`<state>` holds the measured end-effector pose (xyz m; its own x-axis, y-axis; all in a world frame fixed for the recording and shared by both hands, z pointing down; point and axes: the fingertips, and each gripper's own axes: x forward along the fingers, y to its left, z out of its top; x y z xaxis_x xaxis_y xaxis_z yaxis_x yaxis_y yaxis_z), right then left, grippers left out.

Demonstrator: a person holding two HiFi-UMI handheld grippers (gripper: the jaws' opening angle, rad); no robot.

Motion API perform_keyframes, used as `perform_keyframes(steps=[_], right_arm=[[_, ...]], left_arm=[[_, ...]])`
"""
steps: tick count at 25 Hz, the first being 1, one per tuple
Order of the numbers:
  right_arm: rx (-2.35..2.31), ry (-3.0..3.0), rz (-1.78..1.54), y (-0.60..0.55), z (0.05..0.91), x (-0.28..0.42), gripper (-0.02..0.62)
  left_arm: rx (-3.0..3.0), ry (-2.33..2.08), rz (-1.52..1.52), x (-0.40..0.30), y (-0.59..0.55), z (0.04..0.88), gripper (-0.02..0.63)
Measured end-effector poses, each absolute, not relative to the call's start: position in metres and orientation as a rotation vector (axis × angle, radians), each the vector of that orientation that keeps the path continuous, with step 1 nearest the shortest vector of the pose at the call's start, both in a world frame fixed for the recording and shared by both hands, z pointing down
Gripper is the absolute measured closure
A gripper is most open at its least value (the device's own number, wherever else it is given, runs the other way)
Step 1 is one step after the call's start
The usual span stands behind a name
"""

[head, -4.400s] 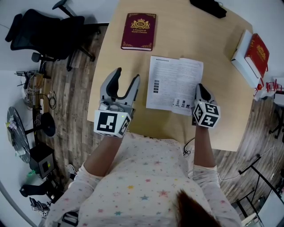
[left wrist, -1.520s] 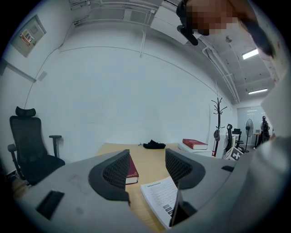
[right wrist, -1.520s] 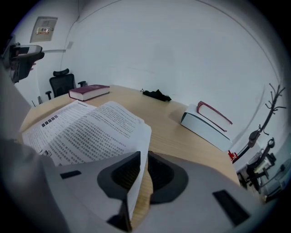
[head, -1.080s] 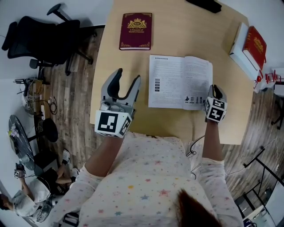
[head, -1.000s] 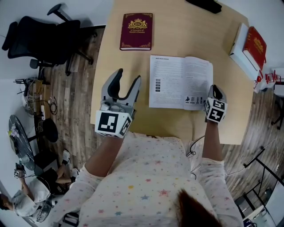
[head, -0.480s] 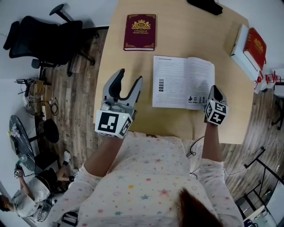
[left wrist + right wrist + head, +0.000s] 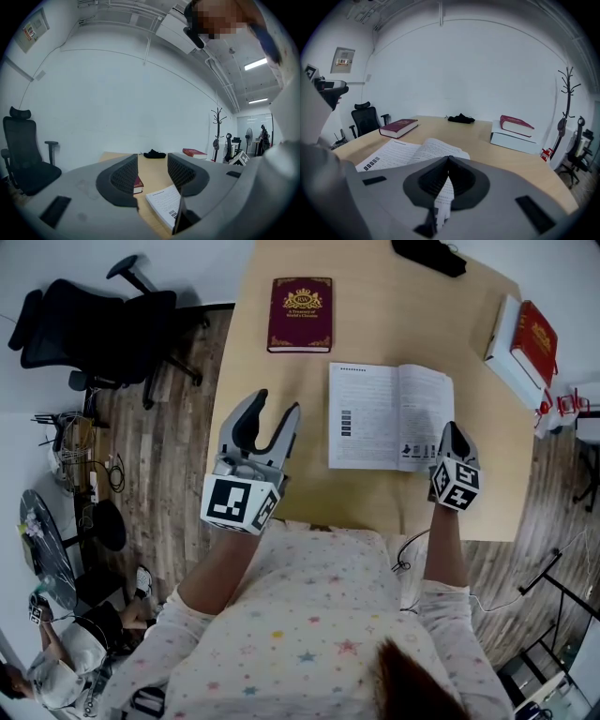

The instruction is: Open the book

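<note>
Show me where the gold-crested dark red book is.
In the head view the dark red book lies closed on the table, far left, just beyond the open book, not touching it.

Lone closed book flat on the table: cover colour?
Maroon closed book with gold crest and corner ornaments; shows best in head view.

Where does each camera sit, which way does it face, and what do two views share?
Head view: on the person's head, facing steeply down at the table; shows torso, left gripper, right gripper.
Left gripper view: on that gripper, facing level across the table to the wall; its fingers, open and empty, have just been closing slightly.
Right gripper view: on that gripper, tilted down over the open book; its fingers are shut on a page.
Shared: all show the open book and maroon book.
</note>
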<state>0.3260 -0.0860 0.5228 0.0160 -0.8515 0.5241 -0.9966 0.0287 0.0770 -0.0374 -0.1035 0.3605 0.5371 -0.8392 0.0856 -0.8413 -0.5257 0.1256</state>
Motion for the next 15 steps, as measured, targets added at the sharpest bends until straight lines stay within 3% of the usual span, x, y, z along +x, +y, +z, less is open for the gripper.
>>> perform_keyframes(steps=[3, 8, 15], right_arm=[[1.903, -1.901, 0.439, -0.084, 0.511, 0.321, 0.595], [1.950, -1.930, 0.388, -0.083, 0.485, 0.311, 0.595], [1.971, -1.992, 0.378, -0.082, 0.458, 0.292, 0.595]], left_arm=[[2.635, -1.421, 0.021, -0.039, -0.101, 0.358, 0.471], [2.632, -1.419, 0.015, -0.046, -0.100, 0.356, 0.530], [2.641, -1.398, -0.009, -0.050, -0.101, 0.353, 0.554]])
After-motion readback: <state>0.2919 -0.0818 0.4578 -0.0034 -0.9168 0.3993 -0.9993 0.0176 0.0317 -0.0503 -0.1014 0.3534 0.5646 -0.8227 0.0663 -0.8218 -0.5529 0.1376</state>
